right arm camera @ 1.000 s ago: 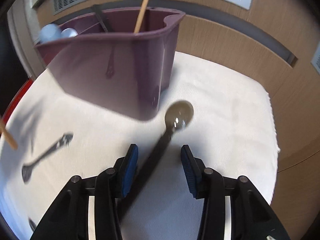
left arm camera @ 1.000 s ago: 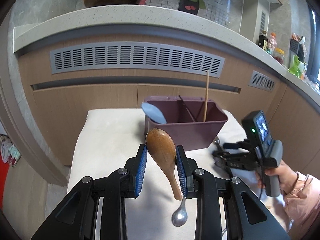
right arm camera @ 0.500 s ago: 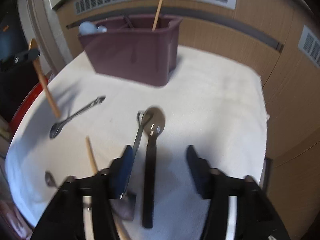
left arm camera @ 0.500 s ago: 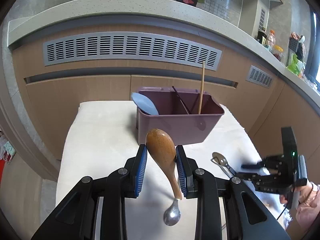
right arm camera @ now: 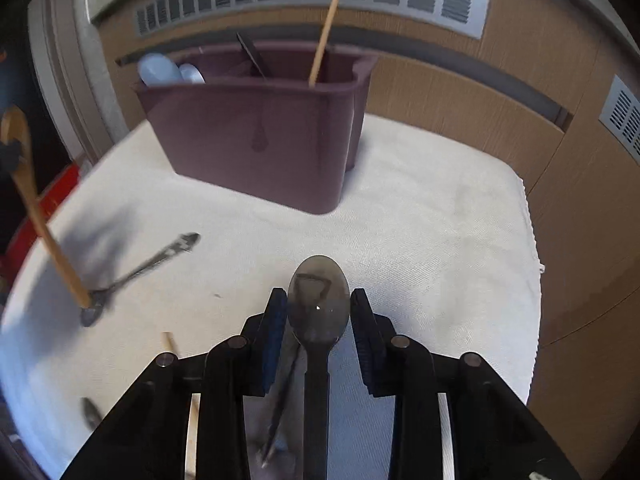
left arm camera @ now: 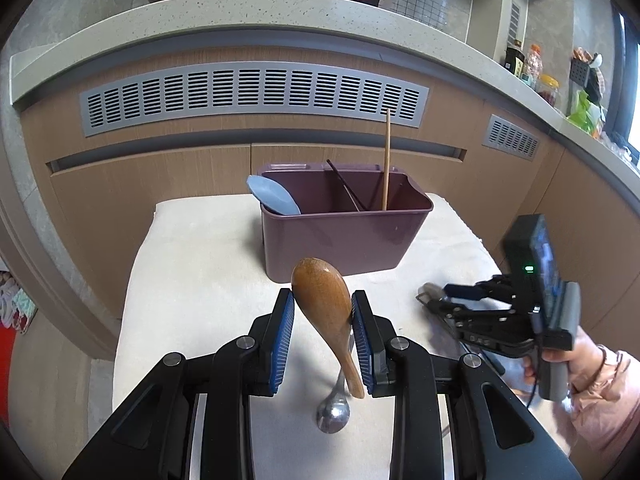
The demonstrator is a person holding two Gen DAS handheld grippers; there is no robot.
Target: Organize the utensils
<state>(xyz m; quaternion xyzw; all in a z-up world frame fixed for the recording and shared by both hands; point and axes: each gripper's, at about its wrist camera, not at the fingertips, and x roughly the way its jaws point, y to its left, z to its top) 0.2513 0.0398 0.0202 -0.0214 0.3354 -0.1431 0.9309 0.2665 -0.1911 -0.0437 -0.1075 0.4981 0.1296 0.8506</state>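
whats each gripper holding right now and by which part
Left gripper clamps the wooden spoon by its bowl. Right gripper, jaws just closing, grips the black-handled metal spoon across its bowl.

A purple bin (left arm camera: 344, 236) stands upright near the far edge of the cloth-covered worktop (left arm camera: 200, 264). In it lean a pale blue spoon (left arm camera: 272, 199) at its left end, dark chopsticks (left arm camera: 347, 193) and one light wooden chopstick (left arm camera: 386, 160). A brown wooden spoon (left arm camera: 326, 312) is raised off the worktop, bowl up, handle slanting down. A dark metal spoon (right arm camera: 318, 312) is raised too, bowl forward. A small silver spoon (right arm camera: 140, 272) lies flat towards the left edge, and a wooden chopstick (right arm camera: 172, 344) lies near the front edge.
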